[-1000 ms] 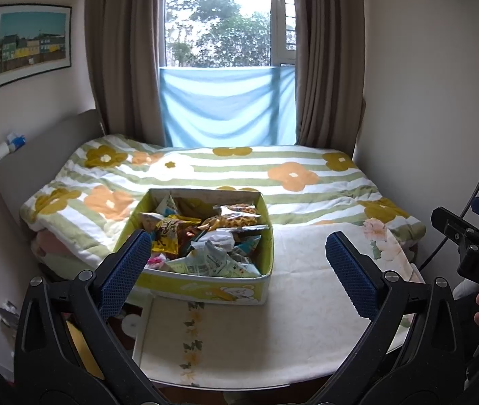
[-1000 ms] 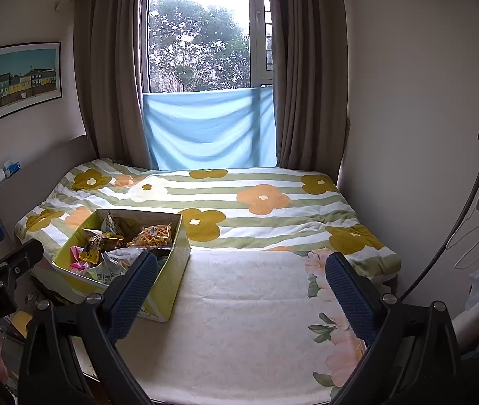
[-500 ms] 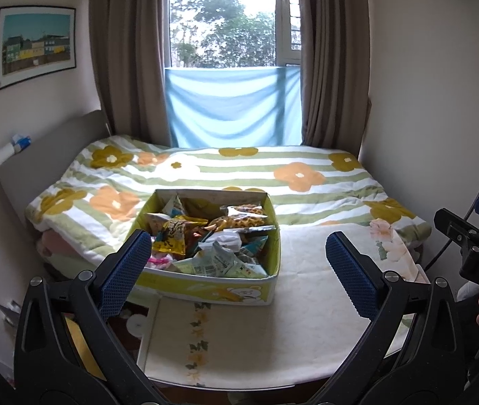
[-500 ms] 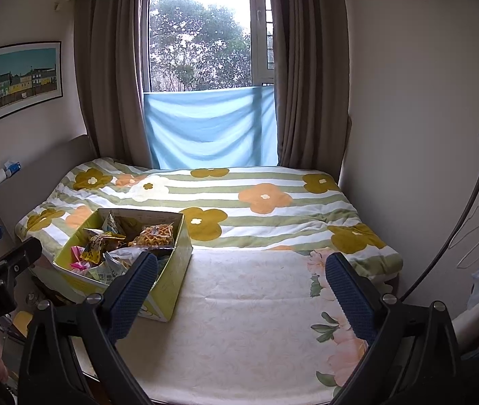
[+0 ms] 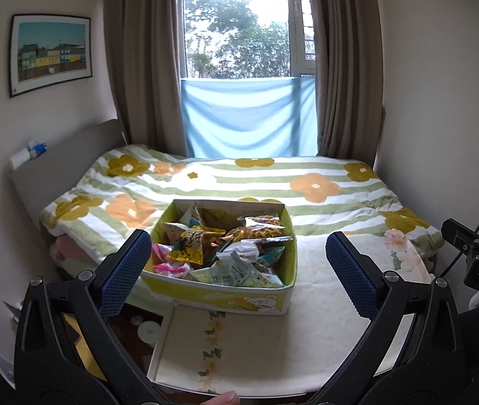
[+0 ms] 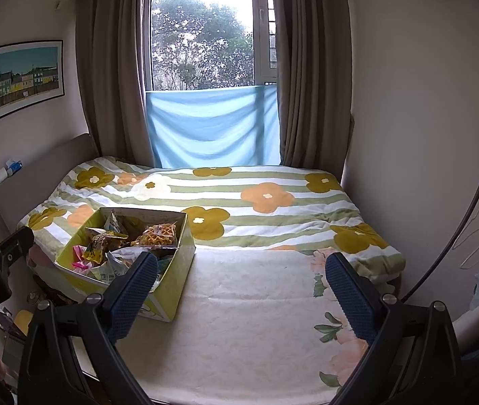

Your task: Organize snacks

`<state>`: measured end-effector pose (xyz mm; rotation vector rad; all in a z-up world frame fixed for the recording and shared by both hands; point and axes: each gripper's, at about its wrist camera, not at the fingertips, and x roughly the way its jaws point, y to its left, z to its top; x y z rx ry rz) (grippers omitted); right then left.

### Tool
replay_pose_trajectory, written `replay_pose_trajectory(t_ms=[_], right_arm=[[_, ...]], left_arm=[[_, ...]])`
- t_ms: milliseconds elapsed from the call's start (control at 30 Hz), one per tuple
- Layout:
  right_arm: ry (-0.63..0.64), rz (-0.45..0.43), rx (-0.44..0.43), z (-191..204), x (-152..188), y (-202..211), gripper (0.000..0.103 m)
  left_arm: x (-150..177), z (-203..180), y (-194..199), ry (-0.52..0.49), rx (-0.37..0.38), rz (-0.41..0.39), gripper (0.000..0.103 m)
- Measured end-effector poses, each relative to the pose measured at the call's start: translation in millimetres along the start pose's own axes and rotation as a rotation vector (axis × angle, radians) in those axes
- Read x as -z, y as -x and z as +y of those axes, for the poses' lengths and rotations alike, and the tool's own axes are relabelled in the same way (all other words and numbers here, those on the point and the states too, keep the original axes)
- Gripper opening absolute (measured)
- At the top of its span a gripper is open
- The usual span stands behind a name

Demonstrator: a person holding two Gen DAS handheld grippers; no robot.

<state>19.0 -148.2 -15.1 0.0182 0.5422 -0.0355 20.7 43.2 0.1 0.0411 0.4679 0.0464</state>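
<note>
Bedroom light comes from the window (image 5: 246, 33) straight ahead of you, beyond a bed with a flowered quilt (image 5: 239, 182) and, nearer, a cream cloth-covered surface (image 6: 246, 320).

Your left gripper (image 5: 236, 270) has its jaws spread wide with nothing between them. Your right gripper (image 6: 239, 290) is spread just as wide and also holds nothing.

Just ahead of the left gripper, slightly toward its left finger, sits the yellow-green cardboard box (image 5: 226, 298), heaped with snack packets (image 5: 219, 249): a yellow bag, a waffle pack, pale green wrappers, something pink. From the right gripper the same box (image 6: 178, 270) lies forward and well to the left, partly behind its left finger. Ahead of the right gripper the cloth is bare.

Since every packet you can see lies in the box, this fits either a jumble waiting to be sorted or a finished gathering.

Risks, as I judge them: the packets overlap loosely, so a pinch may snag a neighbour or crush the waffles. The box stands at the surface's left edge, so a sideways push from you could tip it off. Slick wrappers may slip from the pads.
</note>
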Motion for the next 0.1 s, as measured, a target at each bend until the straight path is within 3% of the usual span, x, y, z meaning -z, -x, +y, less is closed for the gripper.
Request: replay_pose_trajectory(t_ms=[100], right_arm=[[0.001,0.002,-0.001,2.0,0.0,0.0,0.099]], left_arm=[[0.4,1.4,-0.6,0.009,0.001,-0.001,0.103]])
